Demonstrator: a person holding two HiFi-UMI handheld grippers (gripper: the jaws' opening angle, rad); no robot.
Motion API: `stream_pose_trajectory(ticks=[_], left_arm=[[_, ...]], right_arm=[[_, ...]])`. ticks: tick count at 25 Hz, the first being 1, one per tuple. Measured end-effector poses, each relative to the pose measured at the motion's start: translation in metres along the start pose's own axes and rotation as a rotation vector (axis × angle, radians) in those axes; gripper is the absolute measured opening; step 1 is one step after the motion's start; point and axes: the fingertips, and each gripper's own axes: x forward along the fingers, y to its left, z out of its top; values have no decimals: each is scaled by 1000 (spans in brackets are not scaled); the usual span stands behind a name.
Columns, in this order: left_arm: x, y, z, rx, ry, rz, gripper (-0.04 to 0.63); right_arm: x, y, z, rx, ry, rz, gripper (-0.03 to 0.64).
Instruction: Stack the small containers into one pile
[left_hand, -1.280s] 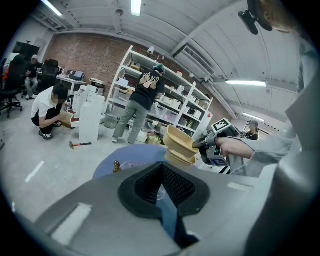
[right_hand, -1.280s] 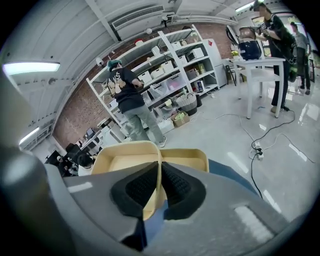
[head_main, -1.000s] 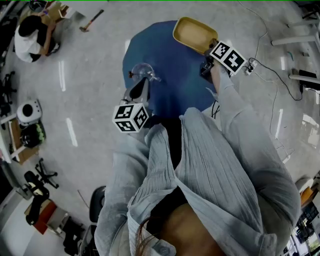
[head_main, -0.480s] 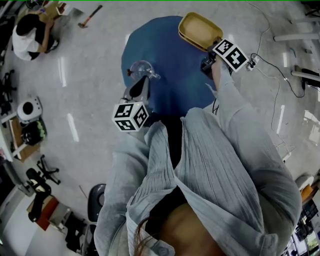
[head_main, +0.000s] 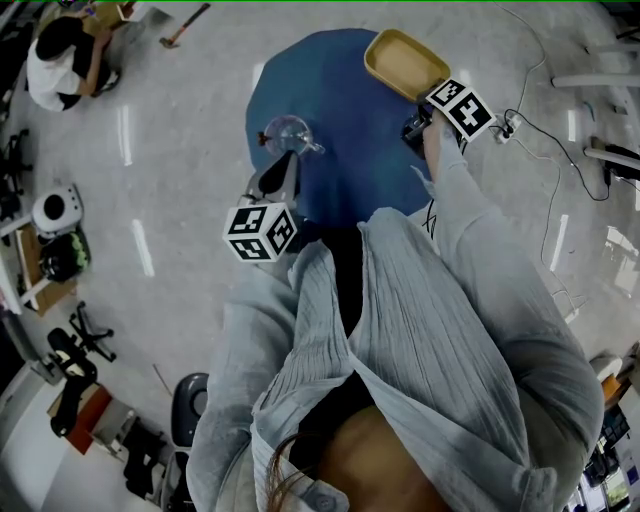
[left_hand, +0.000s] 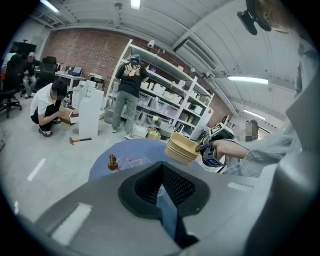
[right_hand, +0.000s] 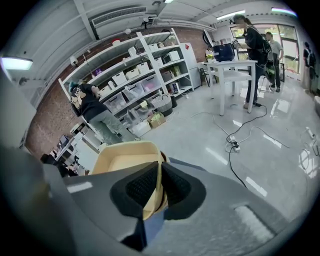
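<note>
Tan, smooth-walled rectangular container (head_main: 405, 62), rounded at the corners and banded in steps along the outer wall, located at the far right edge of the round blue table (head_main: 340, 150), tilted; contact with the tabletop not determinable. Clamped by the near rim wall between the ribbed black pads of the right gripper (head_main: 419, 101), jaws drawn almost together on the thin wall. Interior bare and matt, as seen in the right gripper view. Toward the left side of the same table, clear round glass dish (head_main: 287, 133) with a small brown gourd-shaped knob (left_hand: 112, 162) at one edge. Left gripper (head_main: 284, 162) pointed down at that dish, jaws pinched to a narrow wedge with a thin pale glass edge between the pads. Beyond the table: polished grey floor (head_main: 180, 120), white cable (head_main: 545, 130) with a socket strip, white open shelving (right_hand: 140, 75) against a brick wall.
</note>
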Motion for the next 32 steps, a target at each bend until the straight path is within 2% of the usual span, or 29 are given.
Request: stream_pose_trajectory(ticks=[4, 12, 16, 18, 20, 23, 24, 26, 27, 32], left_arm=[[0, 1, -3, -7, 1, 3, 15], [-2, 0, -7, -16, 5, 7, 15], [-1, -1, -7, -16, 2, 6, 15], [0, -1, -7, -15, 2, 5, 15], [0, -1, -7, -15, 3, 3, 15], [0, -2, -7, -14, 4, 0, 15], [-1, -3, -6, -14, 4, -1, 15], [-1, -3, -5, -12, 3, -5, 15], [-1, -3, -5, -10, 3, -8, 15], [-2, -6, -2, 11, -5, -36, 15]], right_arm=[[4, -3, -2, -4, 10, -11, 25], [7, 0, -2, -83, 32, -23, 48], [8, 3, -2, -145, 36, 2, 153], [10, 4, -5, -155, 49, 20, 190], [13, 5, -11, -158, 77, 40, 255], [15, 4, -19, -160, 102, 56, 307], [16, 5, -21, -166, 110, 73, 336], [17, 10, -29, -190, 137, 130, 450], [16, 12, -32, -200, 148, 158, 476], [0, 15, -37, -190, 157, 259, 491]])
